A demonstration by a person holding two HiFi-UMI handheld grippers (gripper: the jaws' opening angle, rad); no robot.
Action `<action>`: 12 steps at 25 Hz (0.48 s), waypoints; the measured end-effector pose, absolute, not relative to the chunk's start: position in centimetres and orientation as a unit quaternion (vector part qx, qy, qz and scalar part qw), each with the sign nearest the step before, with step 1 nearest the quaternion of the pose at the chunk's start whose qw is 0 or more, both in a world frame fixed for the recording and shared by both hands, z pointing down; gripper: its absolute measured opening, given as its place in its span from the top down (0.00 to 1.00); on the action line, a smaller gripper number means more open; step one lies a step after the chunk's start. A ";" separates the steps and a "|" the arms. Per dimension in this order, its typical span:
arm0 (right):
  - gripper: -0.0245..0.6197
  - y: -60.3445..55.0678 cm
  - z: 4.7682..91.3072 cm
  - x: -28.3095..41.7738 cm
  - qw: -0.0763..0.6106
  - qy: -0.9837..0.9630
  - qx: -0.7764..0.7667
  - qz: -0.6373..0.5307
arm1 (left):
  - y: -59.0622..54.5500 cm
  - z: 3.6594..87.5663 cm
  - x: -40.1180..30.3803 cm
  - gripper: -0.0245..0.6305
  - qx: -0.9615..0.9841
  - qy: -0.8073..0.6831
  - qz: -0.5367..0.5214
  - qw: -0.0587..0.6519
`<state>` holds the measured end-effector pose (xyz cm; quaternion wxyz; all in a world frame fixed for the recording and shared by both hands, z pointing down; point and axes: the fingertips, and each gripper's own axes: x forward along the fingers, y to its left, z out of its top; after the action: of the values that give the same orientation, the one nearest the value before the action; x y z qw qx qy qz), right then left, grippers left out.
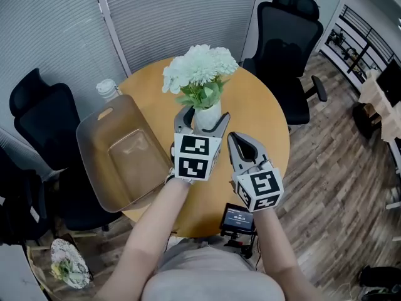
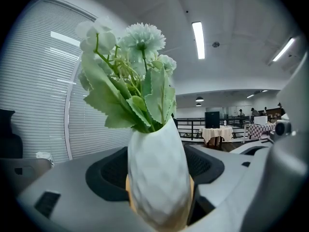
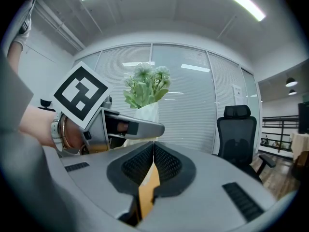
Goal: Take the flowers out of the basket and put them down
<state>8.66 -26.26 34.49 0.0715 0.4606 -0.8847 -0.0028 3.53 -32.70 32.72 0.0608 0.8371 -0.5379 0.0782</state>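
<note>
White flowers (image 1: 199, 68) with green leaves stand in a white faceted vase (image 1: 208, 113) over the round wooden table (image 1: 266, 127). My left gripper (image 1: 202, 120) is shut on the vase, a jaw pressing each side; the left gripper view shows the vase (image 2: 157, 170) filling the gap and the flowers (image 2: 130, 71) above. The translucent brown basket (image 1: 88, 133) lies empty and tilted at the table's left edge. My right gripper (image 1: 237, 142) is just right of the left one, shut with nothing in it (image 3: 153, 148). From the right gripper view the flowers (image 3: 147, 83) rise behind the left gripper's jaw.
A white-capped bottle (image 1: 108, 89) stands behind the basket. Black office chairs sit at the far right (image 1: 285, 49) and left (image 1: 44, 115) of the table. A small device with a screen (image 1: 238, 218) is at the table's near edge. Bare tabletop lies right of the vase.
</note>
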 end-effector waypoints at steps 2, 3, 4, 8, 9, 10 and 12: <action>0.92 -26.9 34.8 9.1 0.076 -0.883 0.464 -0.004 | -33.3 33.3 3.9 0.42 0.837 -0.540 0.074 0.060; 0.92 -27.2 35.0 9.3 0.077 -0.882 0.466 -0.005 | -33.6 33.6 4.1 0.42 0.837 -0.540 0.070 0.058; 0.92 -27.5 35.2 9.6 0.078 -0.881 0.467 -0.006 | -33.9 33.9 4.2 0.42 0.837 -0.540 0.067 0.057; 0.92 -28.0 36.1 10.3 0.086 -0.877 0.472 -0.008 | -34.6 34.8 4.5 0.42 0.836 -0.544 0.052 0.052; 0.92 -28.1 36.3 10.4 0.088 -0.877 0.472 -0.009 | -34.7 35.0 4.5 0.42 0.836 -0.544 0.048 0.051; 0.92 -28.3 36.6 10.5 0.089 -0.877 0.471 -0.010 | -34.8 35.4 4.5 0.42 0.836 -0.545 0.045 0.051; 0.92 -28.4 37.4 10.8 0.094 -0.878 0.470 -0.008 | -34.9 36.2 4.8 0.42 0.835 -0.546 0.043 0.053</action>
<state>10.78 -28.35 37.36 0.0936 0.4703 -0.8775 -0.0081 4.76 -34.89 36.20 0.0533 0.8347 -0.5465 0.0428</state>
